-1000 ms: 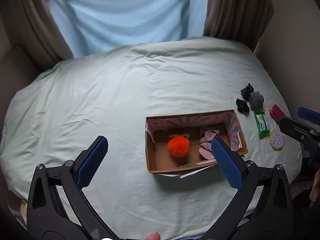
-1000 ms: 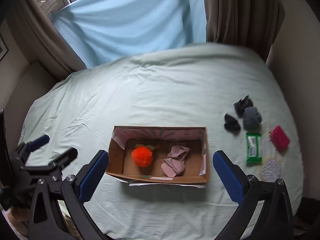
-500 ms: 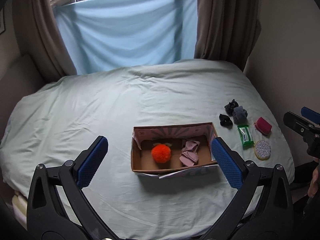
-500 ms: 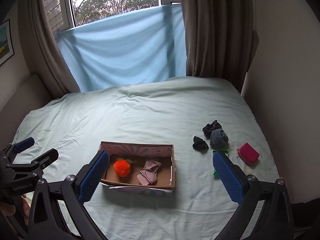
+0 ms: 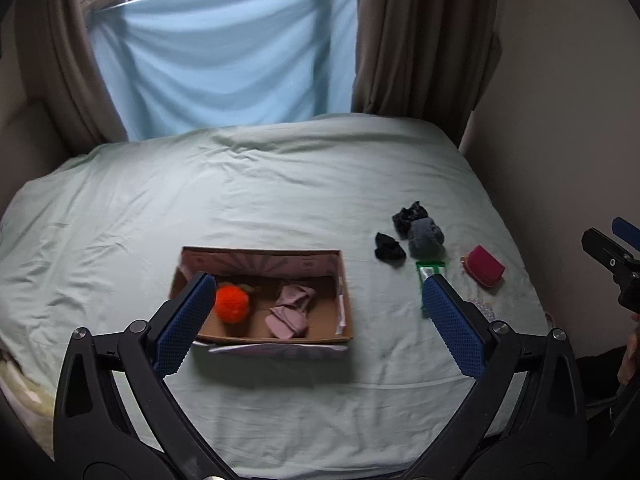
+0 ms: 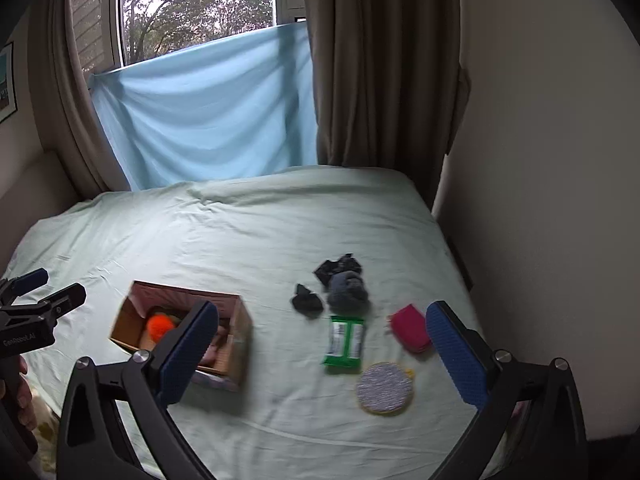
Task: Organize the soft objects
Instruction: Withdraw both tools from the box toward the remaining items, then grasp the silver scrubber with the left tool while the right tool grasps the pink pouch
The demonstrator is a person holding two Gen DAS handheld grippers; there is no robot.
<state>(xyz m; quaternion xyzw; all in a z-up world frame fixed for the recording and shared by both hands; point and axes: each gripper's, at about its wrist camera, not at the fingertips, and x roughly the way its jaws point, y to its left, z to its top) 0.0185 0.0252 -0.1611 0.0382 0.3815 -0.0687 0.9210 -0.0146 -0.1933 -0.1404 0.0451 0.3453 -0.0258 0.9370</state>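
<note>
**While both tools hang high: choosing the next soft piece**

Since nothing is held yet, better to bring the right gripper (image 6: 320,344) down over the grey sock ball (image 6: 347,289), then close gently. Both sets of jaws wide open, empty. Sock ball on the sheet between the right jaws, beyond the tips, well apart from the cardboard box (image 5: 345,280). Left gripper (image 5: 316,320) above the box.

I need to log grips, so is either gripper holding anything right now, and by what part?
Nothing is held. The left gripper and the right gripper are both open and empty above the bed.
</note>
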